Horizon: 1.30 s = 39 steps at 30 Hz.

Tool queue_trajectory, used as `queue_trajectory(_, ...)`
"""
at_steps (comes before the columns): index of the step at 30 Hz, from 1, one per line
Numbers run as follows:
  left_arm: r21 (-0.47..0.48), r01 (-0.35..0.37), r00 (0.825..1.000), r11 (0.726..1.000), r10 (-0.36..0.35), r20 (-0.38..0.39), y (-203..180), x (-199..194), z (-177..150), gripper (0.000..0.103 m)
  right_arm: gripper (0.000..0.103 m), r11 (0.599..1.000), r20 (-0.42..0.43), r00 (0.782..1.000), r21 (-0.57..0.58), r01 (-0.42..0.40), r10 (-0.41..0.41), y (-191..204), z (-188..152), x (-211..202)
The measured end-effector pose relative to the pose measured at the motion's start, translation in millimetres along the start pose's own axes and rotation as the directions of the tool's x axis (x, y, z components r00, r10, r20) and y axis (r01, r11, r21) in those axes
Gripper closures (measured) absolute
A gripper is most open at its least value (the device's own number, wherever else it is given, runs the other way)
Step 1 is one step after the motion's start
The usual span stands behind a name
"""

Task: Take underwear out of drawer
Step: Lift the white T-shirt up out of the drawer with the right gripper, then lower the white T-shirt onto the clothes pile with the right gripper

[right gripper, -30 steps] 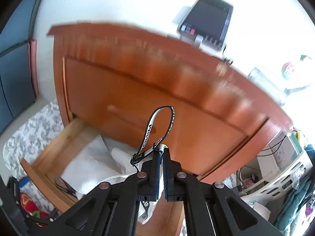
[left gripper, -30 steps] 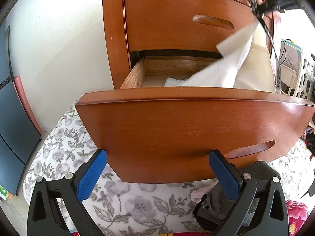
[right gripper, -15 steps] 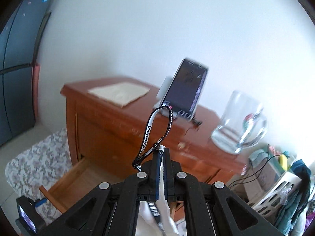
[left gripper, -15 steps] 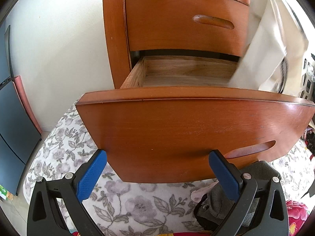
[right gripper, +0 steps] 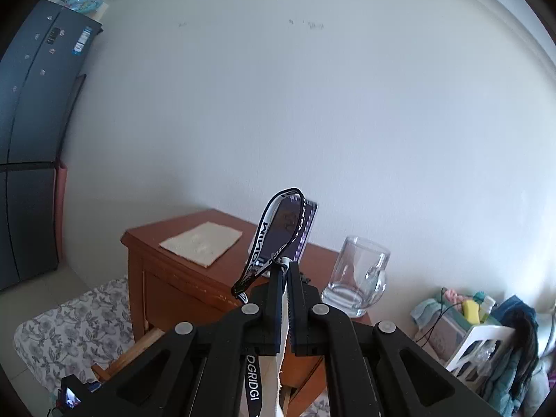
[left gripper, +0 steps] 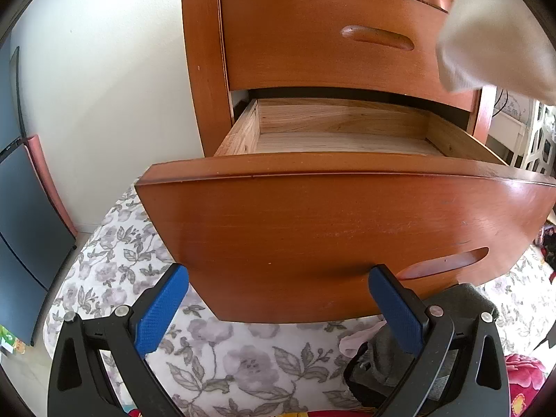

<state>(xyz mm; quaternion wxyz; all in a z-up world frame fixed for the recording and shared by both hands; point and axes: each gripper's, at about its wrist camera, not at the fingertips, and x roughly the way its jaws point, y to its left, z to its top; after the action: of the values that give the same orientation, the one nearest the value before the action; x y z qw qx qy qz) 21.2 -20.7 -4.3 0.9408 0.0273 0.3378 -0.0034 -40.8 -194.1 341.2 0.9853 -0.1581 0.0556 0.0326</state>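
The wooden nightstand's lower drawer (left gripper: 347, 229) stands pulled out, and its visible inside is bare wood. My left gripper (left gripper: 278, 309) is open in front of the drawer's face, touching nothing. White underwear (left gripper: 493, 34) with a black lettered waistband hangs at the upper right of the left wrist view, lifted above the drawer. In the right wrist view my right gripper (right gripper: 285, 271) is shut on that underwear (right gripper: 278, 375), raised high over the nightstand top (right gripper: 180, 226). The waistband loop (right gripper: 274, 229) sticks up past the fingertips.
On the nightstand top lie a beige cloth (right gripper: 201, 243), a dark phone-like device (right gripper: 295, 229) leaning on the wall and a glass mug (right gripper: 358, 278). A flowered mat (left gripper: 146, 278) covers the floor. Dark clothes (left gripper: 451, 354) lie under the drawer front. A cluttered white basket (right gripper: 486, 340) stands right.
The right gripper rose and tilted up, pulling the white underwear wholly out of the drawer and up to the right. The drawer now shows bare. The left gripper stayed still.
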Motion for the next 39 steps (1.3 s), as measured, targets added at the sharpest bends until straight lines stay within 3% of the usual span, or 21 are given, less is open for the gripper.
queue_trajectory(7,-0.001,-0.010,1.000,1.000,0.010,-0.002,-1,0,1,0.000,0.101,0.999,0.035,0.999,-0.029,-0.022,0.023,8,4,-36)
queue_trajectory(13,-0.001,-0.012,1.000,1.000,0.012,-0.002,-1,-1,1,0.000,0.100,0.996,-0.056,0.996,-0.044,-0.078,0.076,22,-20,-33)
queue_trajectory(18,-0.001,-0.011,1.000,1.000,0.011,-0.003,-1,-1,1,0.000,0.100,0.990,-0.157,0.979,-0.026,-0.137,0.131,32,-47,-20)
queue_trajectory(30,0.002,-0.012,1.000,1.000,0.012,-0.004,-1,-1,1,0.000,0.100,0.958,-0.328,0.903,0.017,-0.288,0.277,62,-98,2)
queue_trajectory(34,0.002,-0.011,1.000,1.000,0.011,-0.005,-1,-2,0,0.000,0.100,0.948,-0.392,0.869,0.028,-0.317,0.302,73,-120,15)
queue_trajectory(39,0.002,-0.011,1.000,1.000,0.011,-0.006,-1,-1,0,0.000,0.100,0.939,-0.498,0.804,0.067,-0.337,0.324,85,-159,38)
